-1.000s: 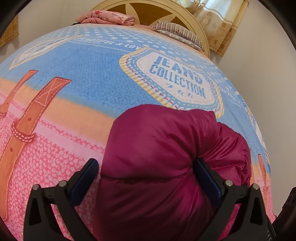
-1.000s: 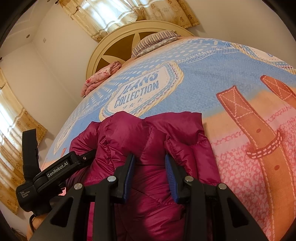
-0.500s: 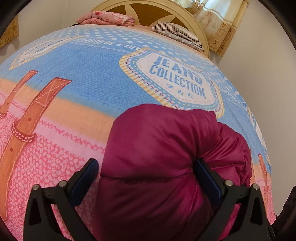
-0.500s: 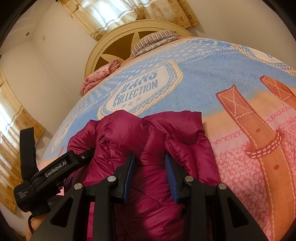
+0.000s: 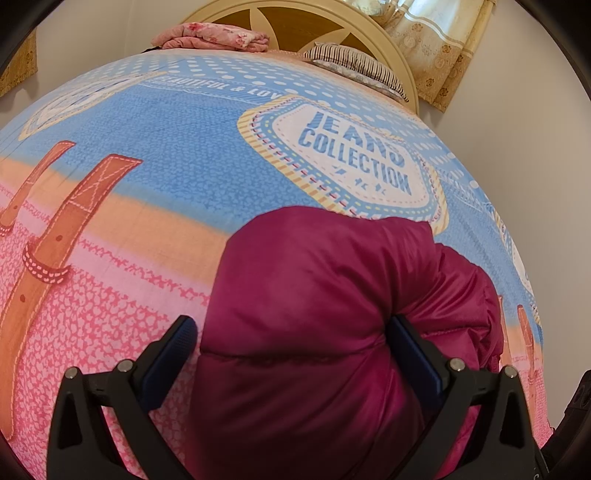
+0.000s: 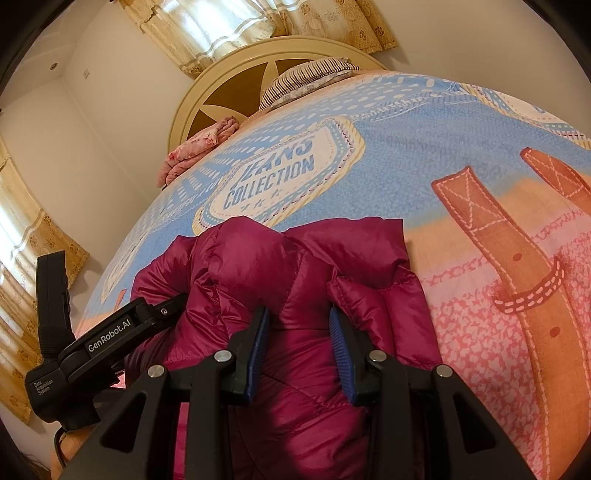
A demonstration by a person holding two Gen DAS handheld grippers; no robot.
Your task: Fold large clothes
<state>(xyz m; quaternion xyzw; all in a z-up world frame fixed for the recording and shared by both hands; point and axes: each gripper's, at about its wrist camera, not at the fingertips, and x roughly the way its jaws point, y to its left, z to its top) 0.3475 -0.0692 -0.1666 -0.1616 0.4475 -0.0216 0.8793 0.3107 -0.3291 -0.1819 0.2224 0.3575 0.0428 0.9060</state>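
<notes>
A magenta puffer jacket (image 5: 317,295) lies bunched on the bed near its foot end; it also shows in the right wrist view (image 6: 303,266). My left gripper (image 5: 291,343) is open wide, its jaws standing on either side of a thick fold of the jacket. My right gripper (image 6: 299,332) is partly closed on a bunch of jacket fabric between its blue pads. The left gripper's body (image 6: 107,343) shows at the jacket's left side in the right wrist view.
The bed cover (image 5: 166,155) is blue, orange and pink with a "JEANS COLLECTION" print. A folded pink cloth (image 5: 210,35) and a striped pillow (image 5: 354,66) lie by the round headboard (image 6: 236,85). Curtains (image 6: 33,266) hang on the walls.
The right wrist view has shifted slightly; the left gripper's body sits a bit lower and further left in it. The jacket and the jaws hold the same positions.
</notes>
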